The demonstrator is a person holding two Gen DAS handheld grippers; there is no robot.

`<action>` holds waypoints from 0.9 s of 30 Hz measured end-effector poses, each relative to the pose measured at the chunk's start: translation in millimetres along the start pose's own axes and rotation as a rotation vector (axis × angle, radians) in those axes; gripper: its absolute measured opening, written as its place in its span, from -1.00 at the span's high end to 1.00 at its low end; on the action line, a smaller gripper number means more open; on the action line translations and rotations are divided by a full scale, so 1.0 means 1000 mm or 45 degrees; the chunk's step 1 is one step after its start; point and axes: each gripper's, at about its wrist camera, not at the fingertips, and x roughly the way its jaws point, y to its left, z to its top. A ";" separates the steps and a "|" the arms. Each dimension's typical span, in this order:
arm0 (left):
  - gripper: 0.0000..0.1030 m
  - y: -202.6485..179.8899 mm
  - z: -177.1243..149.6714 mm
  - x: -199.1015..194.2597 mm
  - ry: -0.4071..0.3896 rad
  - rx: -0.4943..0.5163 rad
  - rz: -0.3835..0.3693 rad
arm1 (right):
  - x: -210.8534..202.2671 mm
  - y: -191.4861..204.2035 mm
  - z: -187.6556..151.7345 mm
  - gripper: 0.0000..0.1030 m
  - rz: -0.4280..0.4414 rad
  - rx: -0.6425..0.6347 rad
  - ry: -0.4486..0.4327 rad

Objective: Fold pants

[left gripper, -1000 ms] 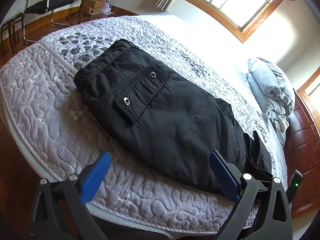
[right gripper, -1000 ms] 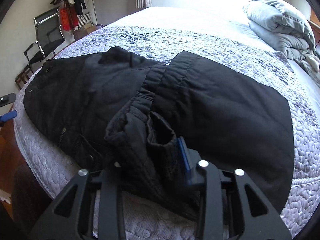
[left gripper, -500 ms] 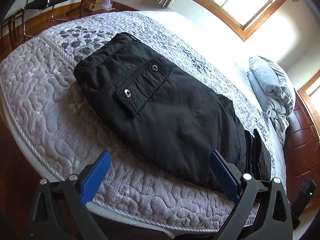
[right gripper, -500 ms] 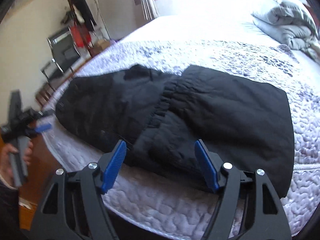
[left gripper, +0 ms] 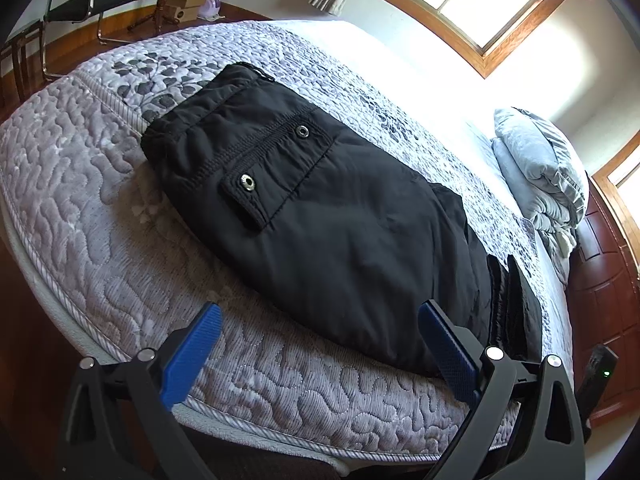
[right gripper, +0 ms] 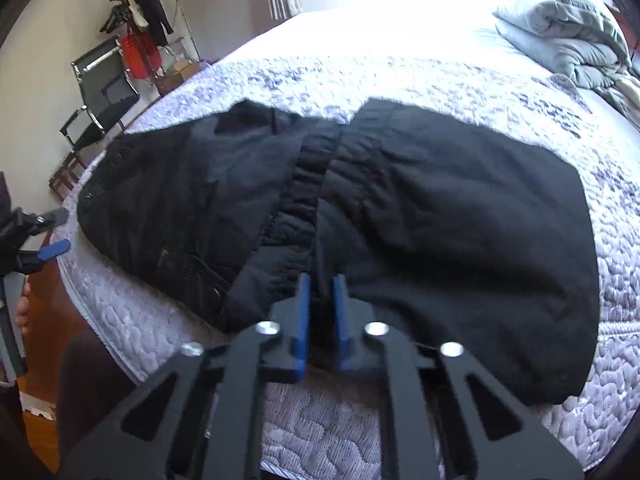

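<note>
Black pants [left gripper: 328,216] lie folded on the grey quilted mattress [left gripper: 80,216], back pocket with two snaps facing up. My left gripper [left gripper: 320,336] is open and empty, just short of the pants' near edge. In the right wrist view the pants [right gripper: 460,216] spread across the bed with the gathered waistband in the middle. My right gripper [right gripper: 320,300] is shut on a fold of the pants at the near edge, by the waistband. The left gripper also shows at the left edge of that view [right gripper: 48,240].
A folded grey duvet [left gripper: 540,172] lies at the far end of the bed [right gripper: 560,28]. A black chair [right gripper: 100,104] and a coat stand [right gripper: 136,16] stand beside the bed. A wooden cabinet [left gripper: 600,300] is at the right. The mattress edge [left gripper: 280,432] is just under my grippers.
My right gripper let go of the bunched fabric, opened, then moved in and shut again on a fold by the waistband. My left gripper stayed open and pulled back slightly.
</note>
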 end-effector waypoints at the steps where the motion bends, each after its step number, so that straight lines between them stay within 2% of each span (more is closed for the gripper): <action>1: -0.92 0.001 0.000 0.001 0.002 -0.001 0.002 | -0.007 0.000 0.002 0.86 0.029 0.005 -0.020; 3: -0.92 0.003 0.000 0.002 0.005 -0.009 0.005 | -0.023 0.006 0.009 0.88 0.082 -0.010 -0.068; 5: -0.92 0.006 0.000 0.002 0.005 -0.021 0.004 | -0.037 0.016 0.015 0.88 0.079 -0.068 -0.103; 8: -0.92 0.008 0.000 0.003 0.003 -0.032 0.004 | -0.043 0.028 0.020 0.88 0.098 -0.121 -0.102; 13: -0.92 0.007 -0.001 0.002 0.003 -0.032 0.004 | -0.012 0.047 0.013 0.88 0.087 -0.198 -0.005; 15: -0.92 0.007 -0.002 0.002 0.005 -0.028 0.008 | 0.006 0.046 0.008 0.88 0.066 -0.182 0.049; 19: -0.92 0.005 -0.003 0.001 0.009 -0.020 0.016 | 0.021 0.040 -0.001 0.86 0.082 -0.138 0.078; 23: -0.92 0.006 -0.001 0.002 0.011 -0.032 0.015 | 0.023 0.032 -0.003 0.59 0.169 -0.089 0.080; 27: -0.92 0.002 0.000 0.003 0.016 -0.011 0.013 | 0.004 0.011 -0.004 0.18 0.328 0.016 0.061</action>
